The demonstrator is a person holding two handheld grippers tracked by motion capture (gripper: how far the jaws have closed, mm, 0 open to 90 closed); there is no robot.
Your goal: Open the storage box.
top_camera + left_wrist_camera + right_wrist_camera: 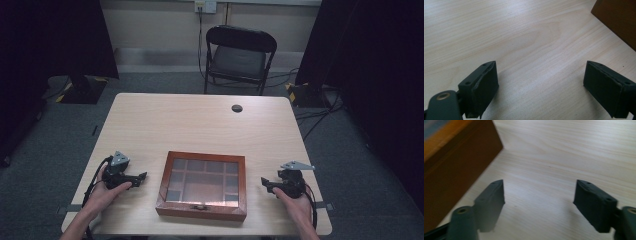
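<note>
High view first: a wooden box [202,186] with a glass lid sits on the table [200,120], close to the near edge and right in front of the person. The lid is down, and a small metal clasp [199,206] on the near side looks done up. I think the box was put there so both hands can reach it the same way. One hand waits on each side of it, well apart from it, like they are getting ready to open it.

The left gripper [140,177] points in toward the box from the left. In the left gripper view, its jaws stand wide apart with only bare table between them, and a corner of the box [617,21] shows ahead.

The right gripper [265,184] points in from the other side. Its jaws are spread wide too and hold nothing. In the right gripper view, the brown side of the box [456,167] is near.
</note>
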